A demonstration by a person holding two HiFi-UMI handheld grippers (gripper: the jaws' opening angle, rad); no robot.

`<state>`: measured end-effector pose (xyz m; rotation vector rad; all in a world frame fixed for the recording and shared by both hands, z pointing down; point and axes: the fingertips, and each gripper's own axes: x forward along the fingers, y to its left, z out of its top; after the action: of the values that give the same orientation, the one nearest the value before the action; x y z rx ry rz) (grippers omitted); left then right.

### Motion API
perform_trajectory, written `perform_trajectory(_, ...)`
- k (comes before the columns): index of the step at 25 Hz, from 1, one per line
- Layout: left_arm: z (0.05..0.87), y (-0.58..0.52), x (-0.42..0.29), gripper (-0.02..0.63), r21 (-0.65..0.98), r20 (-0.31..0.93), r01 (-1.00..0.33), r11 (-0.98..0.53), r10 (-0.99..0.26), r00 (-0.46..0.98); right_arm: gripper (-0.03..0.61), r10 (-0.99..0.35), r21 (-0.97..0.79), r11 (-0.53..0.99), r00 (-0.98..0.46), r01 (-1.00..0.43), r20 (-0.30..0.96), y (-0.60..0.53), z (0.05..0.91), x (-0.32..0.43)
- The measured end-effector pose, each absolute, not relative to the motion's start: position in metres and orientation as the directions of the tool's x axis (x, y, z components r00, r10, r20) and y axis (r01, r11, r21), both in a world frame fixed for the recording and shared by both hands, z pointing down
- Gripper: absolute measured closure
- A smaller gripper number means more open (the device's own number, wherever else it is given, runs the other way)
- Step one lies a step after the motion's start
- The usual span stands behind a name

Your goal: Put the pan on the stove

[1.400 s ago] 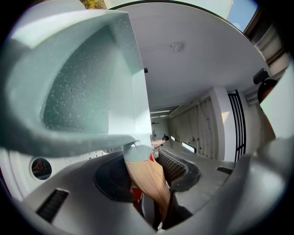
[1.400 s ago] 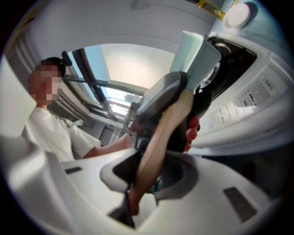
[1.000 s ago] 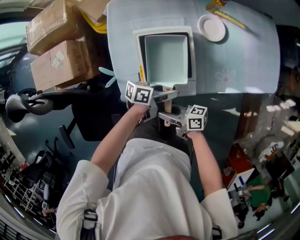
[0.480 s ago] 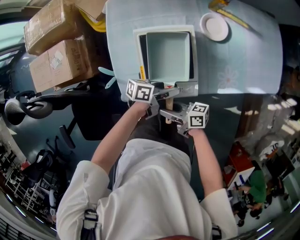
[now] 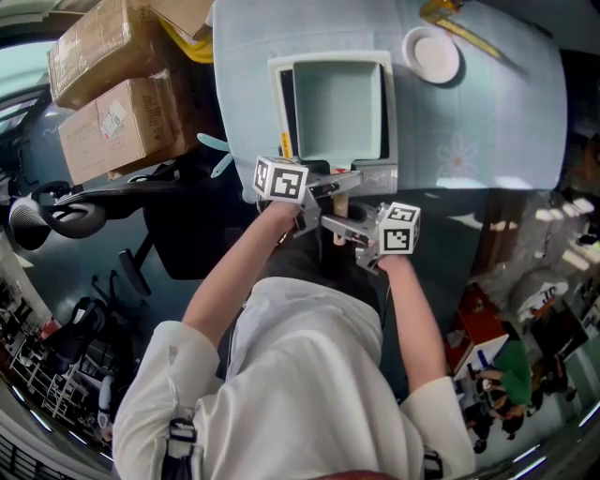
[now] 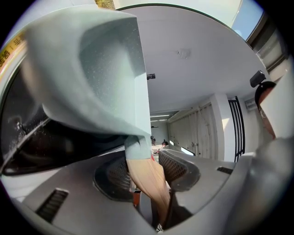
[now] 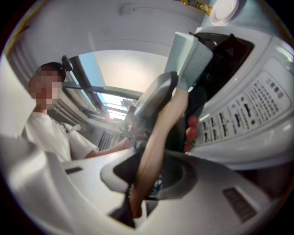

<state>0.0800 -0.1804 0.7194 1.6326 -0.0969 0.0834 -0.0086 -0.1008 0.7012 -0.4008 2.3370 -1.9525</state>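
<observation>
A pale green square pan (image 5: 337, 108) sits over the white stove (image 5: 380, 175) on the table. Its wooden handle (image 5: 337, 212) sticks out toward me past the table edge. My left gripper (image 5: 330, 190) is shut on the handle close to the pan, and my right gripper (image 5: 336, 223) is shut on it nearer the end. In the left gripper view the handle (image 6: 147, 179) runs between the jaws up to the pan (image 6: 92, 69) above the stove's dark top (image 6: 46, 142). In the right gripper view the handle (image 7: 158, 142) is clamped, with the pan (image 7: 186, 55) beyond and the stove's button panel (image 7: 248, 119) at right.
The table (image 5: 487, 122) has a light blue cloth. A white plate (image 5: 432, 54) lies at its far right with a yellow item (image 5: 441, 13) behind. Cardboard boxes (image 5: 112, 112) and a black chair (image 5: 94, 202) stand left of the table.
The pan and both grippers have shifted slightly forward and to the right over the stove. Both grips on the handle are unchanged.
</observation>
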Motion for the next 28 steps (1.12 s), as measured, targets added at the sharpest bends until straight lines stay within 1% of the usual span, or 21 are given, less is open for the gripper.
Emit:
perform_trajectory(4, 0.717, -0.181, 0.079, 0.425, 0.992, 0.110, -0.111, -0.061, -0.013, 0.994, 0.449, -0.263, -0.982, 0.138, -0.960, -0.132, 0.092, -0.106, 0.699, -0.007)
perform_trajectory(7, 0.717, -0.180, 0.079, 0.408, 0.992, 0.110, -0.110, -0.057, -0.015, 0.994, 0.423, -0.266, -0.983, 0.136, -0.960, -0.124, 0.084, -0.108, 0.696, -0.006)
perform_trajectory(13, 0.714, -0.181, 0.082, 0.370, 0.991, 0.116, -0.117, -0.059, -0.023, 0.993, 0.365, -0.264, -0.979, 0.131, -0.958, -0.153, 0.114, -0.107, 0.699, 0.000)
perform_trajectory(16, 0.715, -0.181, 0.080, 0.357, 0.991, 0.122, -0.124, -0.056, -0.035, 0.992, 0.348, -0.266, -0.979, 0.129, -0.956, -0.160, 0.121, -0.107, 0.700, 0.000)
perform_trajectory(20, 0.715, -0.184, 0.077, 0.337, 0.990, 0.126, -0.129, -0.053, -0.056, 0.990, 0.337, -0.280, -0.976, 0.128, -0.950, -0.177, 0.136, -0.107, 0.703, 0.002)
perform_trajectory(28, 0.718, -0.185, 0.063, 0.321, 0.984, 0.166, -0.171, -0.053, -0.090, 0.982, 0.333, -0.299, -0.969, 0.131, -0.940, -0.208, 0.161, -0.111, 0.704, 0.009)
